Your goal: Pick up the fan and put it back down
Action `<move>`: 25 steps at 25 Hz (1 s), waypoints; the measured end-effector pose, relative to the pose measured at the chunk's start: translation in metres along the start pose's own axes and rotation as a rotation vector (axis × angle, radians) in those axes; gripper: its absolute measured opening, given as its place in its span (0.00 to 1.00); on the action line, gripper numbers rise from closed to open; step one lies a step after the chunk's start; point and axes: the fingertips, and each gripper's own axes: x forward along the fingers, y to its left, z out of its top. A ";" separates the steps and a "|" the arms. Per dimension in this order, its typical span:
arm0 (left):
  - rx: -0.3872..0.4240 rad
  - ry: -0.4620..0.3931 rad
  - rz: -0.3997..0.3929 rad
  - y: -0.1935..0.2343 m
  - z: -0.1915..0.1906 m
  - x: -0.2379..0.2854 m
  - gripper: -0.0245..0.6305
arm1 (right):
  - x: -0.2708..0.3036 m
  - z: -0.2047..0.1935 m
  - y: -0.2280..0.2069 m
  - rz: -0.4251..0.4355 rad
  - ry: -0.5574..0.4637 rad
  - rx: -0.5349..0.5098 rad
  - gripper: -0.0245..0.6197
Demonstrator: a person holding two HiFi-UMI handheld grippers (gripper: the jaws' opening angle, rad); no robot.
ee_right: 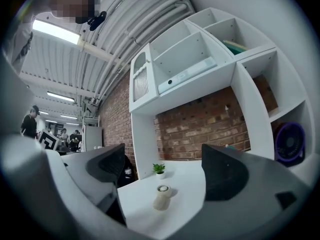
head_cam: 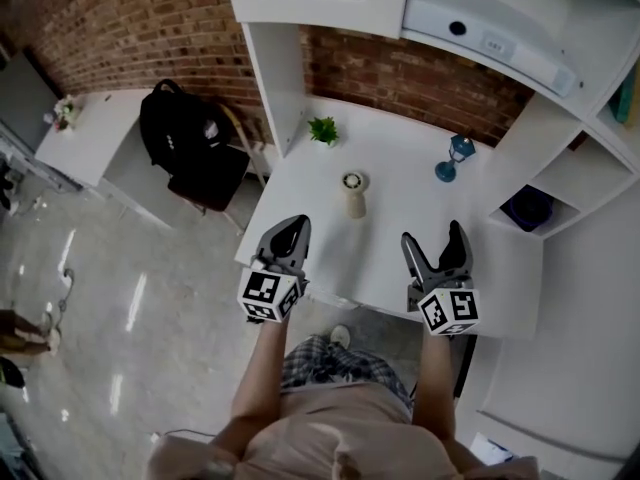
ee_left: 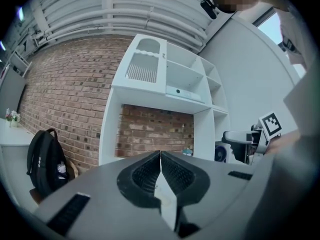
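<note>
On my feed the fan (head_cam: 354, 194) is pale beige with a dark ring on top, and the desk (head_cam: 400, 258) under it is plain white. The wall (head_cam: 120, 23) is red-brown brick with lighter mortar lines. The little plant (head_cam: 323, 129) is bright green, the ornament (head_cam: 452, 158) teal blue, the backpack (head_cam: 180, 128) black. The left gripper (head_cam: 290, 230) and right gripper (head_cam: 435, 238) are grey with black ribbed pads, plus black-and-white square patterns on their cubes. The shorts (head_cam: 325, 363) are checked, grey and white.

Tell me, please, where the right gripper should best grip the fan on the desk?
Likely grip the fan at its narrow upright body below the round head, level from the near desk edge; it stands alone before the open right gripper.
</note>
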 end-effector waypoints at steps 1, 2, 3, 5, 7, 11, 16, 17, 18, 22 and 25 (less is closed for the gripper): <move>0.000 0.000 0.010 0.005 0.003 0.003 0.08 | 0.005 -0.001 0.001 0.007 0.005 0.001 0.77; -0.001 0.000 0.021 0.010 0.005 0.005 0.08 | 0.010 -0.002 0.001 0.012 0.009 0.001 0.77; 0.001 0.002 0.029 0.014 0.006 0.008 0.08 | 0.014 -0.003 0.001 0.015 0.011 -0.001 0.77; 0.009 0.010 0.035 0.019 0.004 0.017 0.08 | 0.020 -0.005 -0.001 0.019 0.015 -0.009 0.77; 0.009 0.021 0.039 0.024 -0.001 0.023 0.08 | 0.027 -0.009 -0.003 0.025 0.023 -0.005 0.77; 0.024 0.035 0.037 0.032 -0.003 0.035 0.08 | 0.045 -0.014 -0.003 0.036 0.038 0.005 0.77; 0.012 0.064 0.064 0.055 -0.005 0.061 0.08 | 0.082 -0.019 0.001 0.052 0.073 0.013 0.77; 0.002 0.070 0.069 0.059 -0.006 0.067 0.08 | 0.092 -0.022 0.003 0.060 0.082 0.012 0.77; -0.004 0.072 0.071 0.063 -0.007 0.074 0.08 | 0.102 -0.024 0.005 0.068 0.092 0.010 0.77; 0.008 0.074 0.077 0.083 -0.012 0.103 0.08 | 0.147 -0.039 0.016 0.103 0.146 -0.015 0.77; 0.004 0.095 0.069 0.096 -0.022 0.127 0.08 | 0.181 -0.059 0.022 0.117 0.208 -0.041 0.77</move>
